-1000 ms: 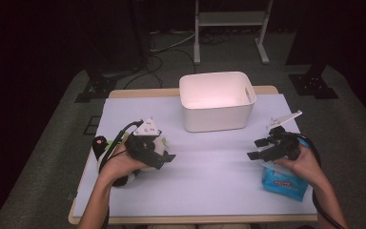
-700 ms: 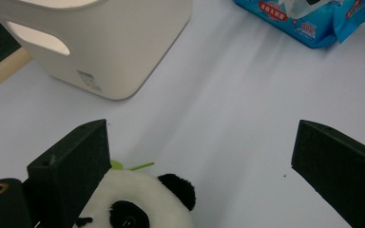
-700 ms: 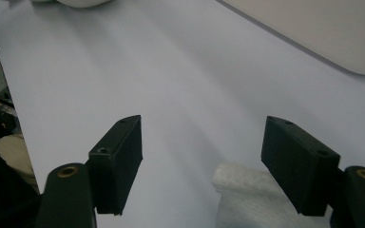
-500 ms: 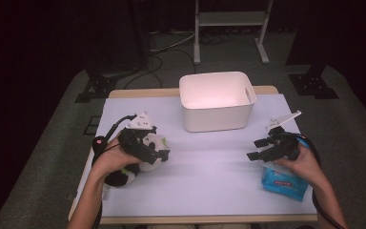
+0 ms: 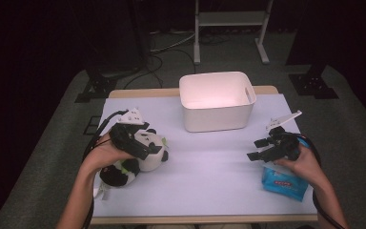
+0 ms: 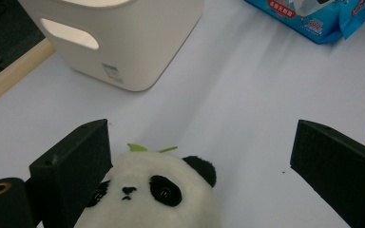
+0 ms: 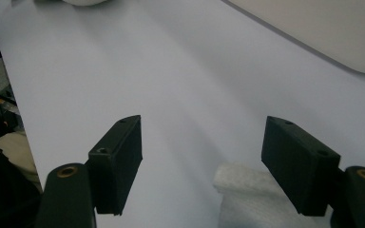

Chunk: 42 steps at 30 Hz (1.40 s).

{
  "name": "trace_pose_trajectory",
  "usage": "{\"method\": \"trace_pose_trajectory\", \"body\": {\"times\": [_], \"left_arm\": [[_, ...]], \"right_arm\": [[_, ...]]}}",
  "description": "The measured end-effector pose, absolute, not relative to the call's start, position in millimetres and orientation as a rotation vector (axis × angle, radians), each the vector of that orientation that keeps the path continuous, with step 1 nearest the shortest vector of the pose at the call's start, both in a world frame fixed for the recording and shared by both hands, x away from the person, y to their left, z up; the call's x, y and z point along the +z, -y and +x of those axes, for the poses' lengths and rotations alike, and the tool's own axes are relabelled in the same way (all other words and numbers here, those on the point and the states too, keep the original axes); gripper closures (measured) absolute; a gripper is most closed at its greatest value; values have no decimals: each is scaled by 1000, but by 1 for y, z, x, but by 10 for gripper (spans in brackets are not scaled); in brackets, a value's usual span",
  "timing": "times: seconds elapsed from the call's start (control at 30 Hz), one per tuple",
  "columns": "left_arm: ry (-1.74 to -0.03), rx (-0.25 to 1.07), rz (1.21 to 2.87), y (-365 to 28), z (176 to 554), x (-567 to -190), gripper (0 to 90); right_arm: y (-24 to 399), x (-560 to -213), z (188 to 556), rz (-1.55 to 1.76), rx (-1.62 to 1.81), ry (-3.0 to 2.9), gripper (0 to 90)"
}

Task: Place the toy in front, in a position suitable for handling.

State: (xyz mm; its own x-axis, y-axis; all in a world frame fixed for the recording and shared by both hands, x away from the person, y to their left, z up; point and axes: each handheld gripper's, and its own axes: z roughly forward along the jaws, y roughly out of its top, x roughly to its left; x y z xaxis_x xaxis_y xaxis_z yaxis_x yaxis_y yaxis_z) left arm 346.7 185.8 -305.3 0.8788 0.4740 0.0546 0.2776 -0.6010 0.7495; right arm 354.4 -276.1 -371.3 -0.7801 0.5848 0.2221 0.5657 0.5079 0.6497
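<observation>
A black-and-white panda plush (image 5: 147, 157) lies at the table's left, near the front. My left gripper (image 5: 143, 148) is right over it, held in the person's left hand. In the left gripper view the panda's head (image 6: 157, 199) sits low between the two black jaws, and the left gripper (image 6: 199, 166) is open wide around it. The head is close to the left jaw and far from the right one. My right gripper (image 5: 257, 149) hovers at the right of the table, open, with nothing between its jaws (image 7: 202, 156). A blue wipes pack (image 5: 283, 183) lies just under the right hand.
A white plastic bin (image 5: 217, 100) with handle slots stands at the back centre, also seen as the bin (image 6: 119, 42) in the left gripper view. The table top (image 5: 209, 176) is a pale sheet. A white soft patch (image 7: 240, 187) lies below the right jaws.
My left gripper has shifted a little to the left and away from the person, and the panda's white head now shows beside it. The right gripper has stayed where it was.
</observation>
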Motion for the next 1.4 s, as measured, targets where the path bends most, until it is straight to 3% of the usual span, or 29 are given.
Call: {"method": "trace_pose_trajectory", "body": {"times": [0.93,1.4], "left_arm": [[-712,334,2283,-246,361,-309,79],[-754,327,2303,-262,363,-315,185]], "right_arm": [[274,-369,353,1009,1143,-2718,287],[272,-369,352,998,1139,-2730,287]]}}
